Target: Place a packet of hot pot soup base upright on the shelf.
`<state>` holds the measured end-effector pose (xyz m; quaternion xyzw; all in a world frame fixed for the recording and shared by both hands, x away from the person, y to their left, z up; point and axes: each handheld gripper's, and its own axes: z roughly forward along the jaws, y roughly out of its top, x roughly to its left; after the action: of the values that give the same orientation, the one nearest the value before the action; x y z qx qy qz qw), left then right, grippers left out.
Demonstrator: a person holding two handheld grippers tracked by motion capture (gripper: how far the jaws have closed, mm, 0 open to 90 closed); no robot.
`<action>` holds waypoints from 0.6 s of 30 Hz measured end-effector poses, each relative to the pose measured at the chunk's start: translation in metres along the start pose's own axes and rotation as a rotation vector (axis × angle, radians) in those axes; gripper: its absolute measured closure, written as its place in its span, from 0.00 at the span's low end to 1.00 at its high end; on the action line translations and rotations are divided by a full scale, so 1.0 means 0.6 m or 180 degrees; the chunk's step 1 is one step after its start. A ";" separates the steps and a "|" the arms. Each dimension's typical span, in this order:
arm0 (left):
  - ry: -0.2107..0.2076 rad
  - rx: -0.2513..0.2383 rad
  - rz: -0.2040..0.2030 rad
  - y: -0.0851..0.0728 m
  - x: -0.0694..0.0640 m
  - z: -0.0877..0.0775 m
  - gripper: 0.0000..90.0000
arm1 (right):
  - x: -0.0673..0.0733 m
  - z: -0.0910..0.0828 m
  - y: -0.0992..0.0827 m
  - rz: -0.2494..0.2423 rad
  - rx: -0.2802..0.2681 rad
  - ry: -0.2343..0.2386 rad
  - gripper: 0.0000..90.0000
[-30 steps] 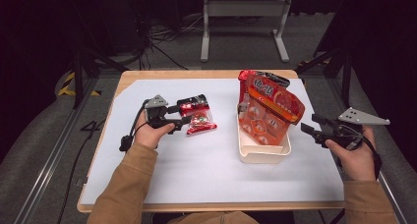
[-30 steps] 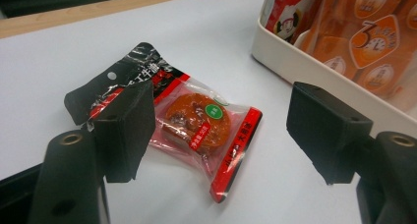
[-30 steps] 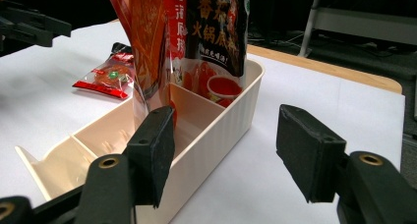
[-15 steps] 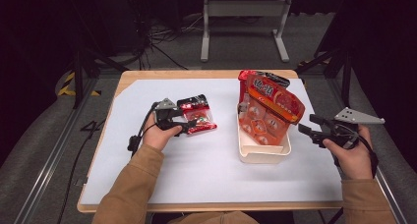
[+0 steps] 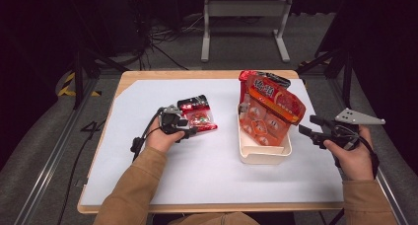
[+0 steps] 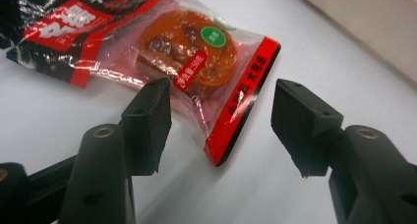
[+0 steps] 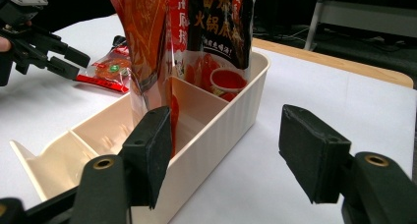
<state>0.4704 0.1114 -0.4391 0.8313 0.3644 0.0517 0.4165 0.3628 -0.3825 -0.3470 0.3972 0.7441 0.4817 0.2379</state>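
A small red and clear snack packet (image 5: 198, 118) lies flat on the white table cover, left of centre. My left gripper (image 5: 186, 128) is open at the packet's near edge. In the left gripper view the packet (image 6: 196, 57) lies with its red end strip between the spread jaws of the left gripper (image 6: 221, 111), not pinched. A cream divided bin (image 5: 263, 153) stands right of centre with tall red snack bags (image 5: 271, 104) upright in its far compartment. My right gripper (image 5: 309, 129) hovers open just right of the bin, nothing between its jaws.
The right gripper view has the bin's (image 7: 223, 118) near compartments bare, the bags (image 7: 182, 27) at its far end, and the left gripper (image 7: 46, 49) beyond beside the small packet (image 7: 105, 69). The wooden table edge (image 5: 207, 73) borders the cover. A metal stand (image 5: 244, 10) is behind.
My left gripper has slid right and nearer, up to the packet's edge. My right gripper has drifted slightly left toward the bin. The packet and bin have not moved.
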 end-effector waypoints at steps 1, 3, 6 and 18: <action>0.0002 0.0010 -0.0012 -0.001 0.000 0.002 0.46 | 0.000 0.000 0.000 -0.0001 0.0001 0.0001 0.42; -0.0004 0.0066 -0.0007 -0.001 -0.001 0.006 0.47 | 0.000 0.000 0.000 -0.0001 0.0001 0.0000 0.42; 0.0029 0.0138 0.0027 -0.003 -0.002 0.013 0.54 | 0.000 0.000 0.000 -0.0007 0.0004 -0.0002 0.42; 0.0168 0.0170 -0.0080 -0.005 0.005 0.015 0.83 | 0.000 0.001 -0.001 -0.0023 0.0012 0.0018 0.42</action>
<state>0.4742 0.1086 -0.4477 0.8358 0.3869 0.0586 0.3851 0.3630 -0.3820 -0.3477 0.3936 0.7470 0.4807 0.2367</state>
